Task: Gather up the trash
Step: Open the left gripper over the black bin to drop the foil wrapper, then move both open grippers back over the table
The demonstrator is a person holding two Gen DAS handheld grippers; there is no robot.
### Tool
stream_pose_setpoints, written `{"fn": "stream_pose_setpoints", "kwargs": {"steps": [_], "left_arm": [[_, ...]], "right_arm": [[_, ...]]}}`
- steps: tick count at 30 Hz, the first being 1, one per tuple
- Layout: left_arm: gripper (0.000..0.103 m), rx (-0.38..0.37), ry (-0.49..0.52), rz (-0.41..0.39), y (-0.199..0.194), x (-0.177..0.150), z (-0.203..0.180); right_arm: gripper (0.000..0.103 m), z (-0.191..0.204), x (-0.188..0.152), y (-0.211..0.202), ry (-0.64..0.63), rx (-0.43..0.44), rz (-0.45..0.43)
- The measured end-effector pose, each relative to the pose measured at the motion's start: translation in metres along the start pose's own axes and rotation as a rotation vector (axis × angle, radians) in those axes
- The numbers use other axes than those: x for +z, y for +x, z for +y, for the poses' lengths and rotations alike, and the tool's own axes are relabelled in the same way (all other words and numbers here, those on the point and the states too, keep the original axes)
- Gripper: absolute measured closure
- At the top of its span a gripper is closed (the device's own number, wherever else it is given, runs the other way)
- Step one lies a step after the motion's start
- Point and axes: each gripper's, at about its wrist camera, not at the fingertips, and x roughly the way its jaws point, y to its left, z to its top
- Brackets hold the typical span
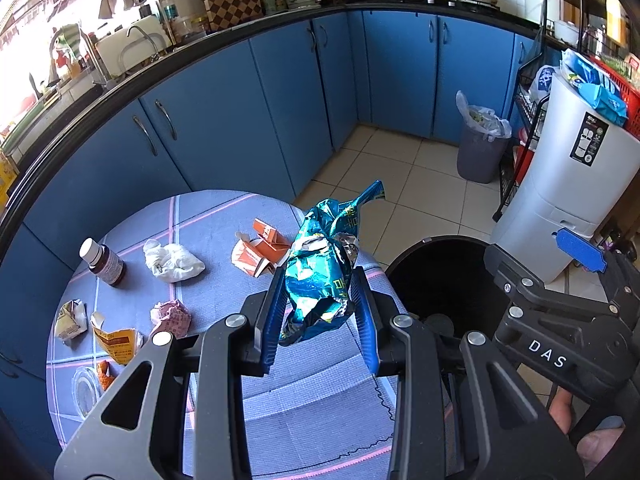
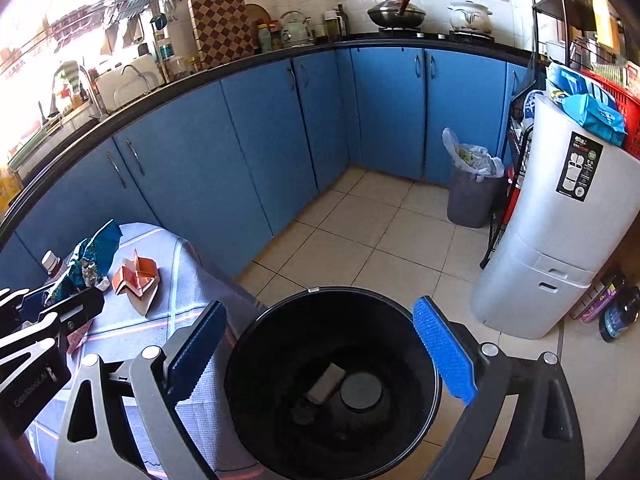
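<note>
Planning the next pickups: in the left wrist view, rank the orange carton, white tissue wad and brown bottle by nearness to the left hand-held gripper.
1. Orange carton, just left of the left hand-held gripper.
2. White tissue wad, mid-table.
3. Brown bottle, far left.

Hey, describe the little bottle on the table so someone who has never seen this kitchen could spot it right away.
Start at the round table with the blue-grey checked cloth, in front of the blue cabinets. On its far left side, left of a crumpled white tissue, stands the small brown bottle with a white cap. It is the only upright, rigid item there; everything around it is crumpled paper or wrappers.
</note>
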Motion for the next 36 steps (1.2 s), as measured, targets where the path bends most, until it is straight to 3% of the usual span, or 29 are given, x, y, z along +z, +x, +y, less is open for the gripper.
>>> {"fn": "stream_pose_setpoints", "kwargs": {"steps": [17, 18, 19, 21, 26, 36], "left_arm": [[0.067, -0.084, 0.084, -0.029, 0.0, 0.026, -0.05], [0.064, -0.082, 0.086, -0.029, 0.001, 0.028, -0.053], [0.049, -0.082, 0.086, -0.028, 0.002, 0.03, -0.055], [0.033, -0.08, 0.081, -0.042, 0.001, 0.032, -0.057], [0.025, -0.063, 0.085, -0.08, -0.004, 0.033, -0.058], [0.024, -0.02, 0.022, -0.056, -0.008, 0.019, -0.023]], "right_arm": [[0.011, -0.017, -0.007, -0.008, -0.011, -0.071, 0.0], [0.011, -0.018, -0.008, -0.009, -0.013, -0.075, -0.001], [0.011, -0.019, -0.008, -0.009, -0.014, -0.078, -0.001], [0.011, -0.021, -0.009, -0.009, -0.017, -0.084, 0.0], [0.011, -0.023, -0.011, -0.007, -0.017, -0.086, 0.008], [0.011, -0.004, -0.013, -0.013, -0.051, -0.075, -0.001]]}}
